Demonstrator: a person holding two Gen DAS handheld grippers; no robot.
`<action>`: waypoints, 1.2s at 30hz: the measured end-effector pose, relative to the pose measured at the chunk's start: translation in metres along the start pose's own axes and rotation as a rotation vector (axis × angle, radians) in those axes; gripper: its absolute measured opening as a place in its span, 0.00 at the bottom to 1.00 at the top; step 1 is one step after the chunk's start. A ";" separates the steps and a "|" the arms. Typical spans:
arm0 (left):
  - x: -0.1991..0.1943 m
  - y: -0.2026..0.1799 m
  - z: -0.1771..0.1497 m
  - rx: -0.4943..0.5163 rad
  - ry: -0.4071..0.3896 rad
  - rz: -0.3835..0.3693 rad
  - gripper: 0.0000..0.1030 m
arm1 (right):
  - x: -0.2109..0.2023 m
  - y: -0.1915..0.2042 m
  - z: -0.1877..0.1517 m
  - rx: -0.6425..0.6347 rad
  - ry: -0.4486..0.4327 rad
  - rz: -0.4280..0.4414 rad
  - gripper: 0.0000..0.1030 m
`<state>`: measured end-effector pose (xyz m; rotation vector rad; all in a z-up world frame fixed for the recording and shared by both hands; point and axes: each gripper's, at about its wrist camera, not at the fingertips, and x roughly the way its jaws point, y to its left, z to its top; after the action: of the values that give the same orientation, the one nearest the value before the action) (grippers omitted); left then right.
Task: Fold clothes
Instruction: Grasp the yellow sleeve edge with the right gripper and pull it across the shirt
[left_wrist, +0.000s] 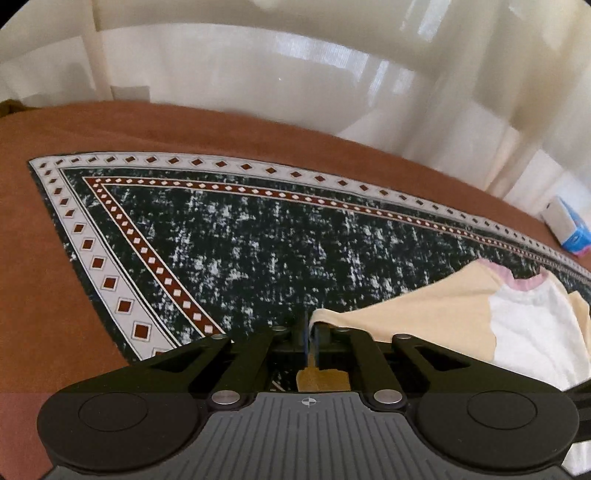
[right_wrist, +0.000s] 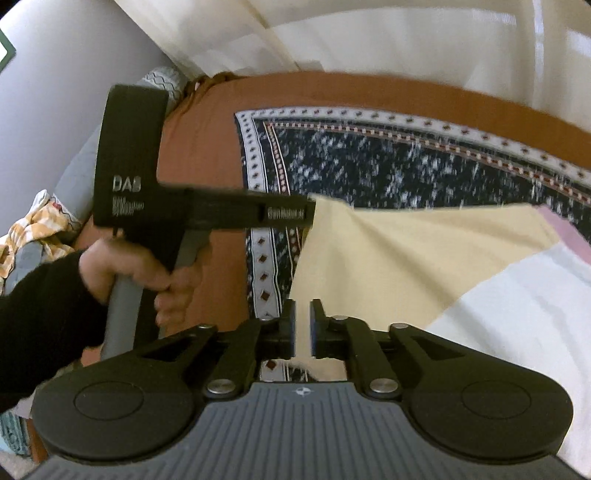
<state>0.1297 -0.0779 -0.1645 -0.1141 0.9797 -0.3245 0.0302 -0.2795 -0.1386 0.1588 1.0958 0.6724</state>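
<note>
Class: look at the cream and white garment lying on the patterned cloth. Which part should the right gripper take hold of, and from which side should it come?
Probably the near cream edge of the garment, from the near side, sliding one finger under. That edge lies thin and flat on the patterned cloth just ahead of the right gripper, and the left gripper already pinches the far corner.
</note>
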 end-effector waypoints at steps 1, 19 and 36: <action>-0.001 0.001 0.001 -0.004 -0.003 -0.002 0.12 | 0.000 -0.001 -0.002 -0.001 0.008 -0.003 0.18; -0.090 0.006 -0.028 -0.020 -0.054 0.059 0.85 | -0.106 -0.019 -0.056 0.078 -0.086 -0.045 0.34; -0.096 -0.021 -0.017 -0.062 -0.083 -0.003 0.81 | -0.143 -0.025 -0.148 0.146 -0.059 -0.121 0.34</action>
<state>0.0613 -0.0656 -0.0926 -0.1846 0.9073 -0.2899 -0.1274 -0.4115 -0.1093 0.2341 1.0885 0.4773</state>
